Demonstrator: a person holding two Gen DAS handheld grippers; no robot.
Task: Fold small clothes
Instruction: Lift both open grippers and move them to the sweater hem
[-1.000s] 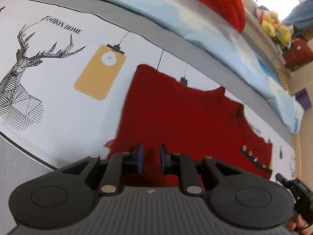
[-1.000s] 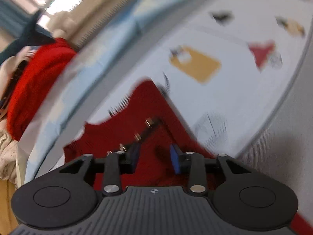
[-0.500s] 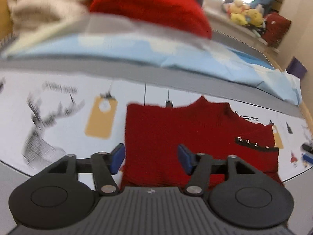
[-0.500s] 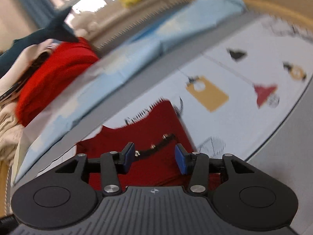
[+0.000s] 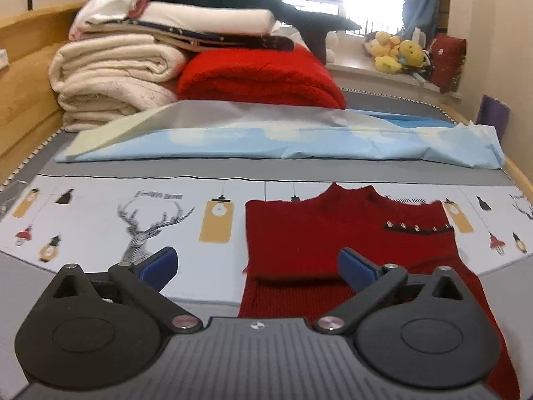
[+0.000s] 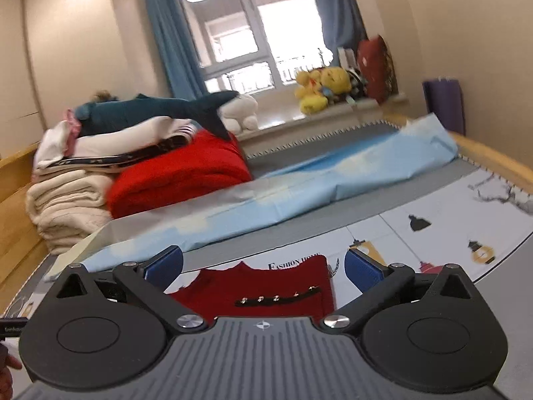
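A small red knit sweater [image 5: 333,233] lies flat on the white printed mat [image 5: 100,226], its sides folded in and a black strip with metal studs [image 5: 416,228] on its right chest. My left gripper [image 5: 256,263] is open and empty, raised above the sweater's lower left part. In the right wrist view the sweater [image 6: 266,283] lies just beyond my right gripper [image 6: 263,266], which is open and empty and held above it.
A light blue sheet [image 5: 283,140] lies folded along the back of the mat. Behind it stand a red blanket [image 5: 260,76], stacked cream and white bedding [image 5: 113,70] and a plush shark [image 5: 253,0]. Yellow plush toys [image 6: 319,90] sit on the windowsill.
Both grippers opened from nearly shut and lifted back from the sweater. The views tilted up to show the bedding pile and window. The sweater stays flat on the mat.
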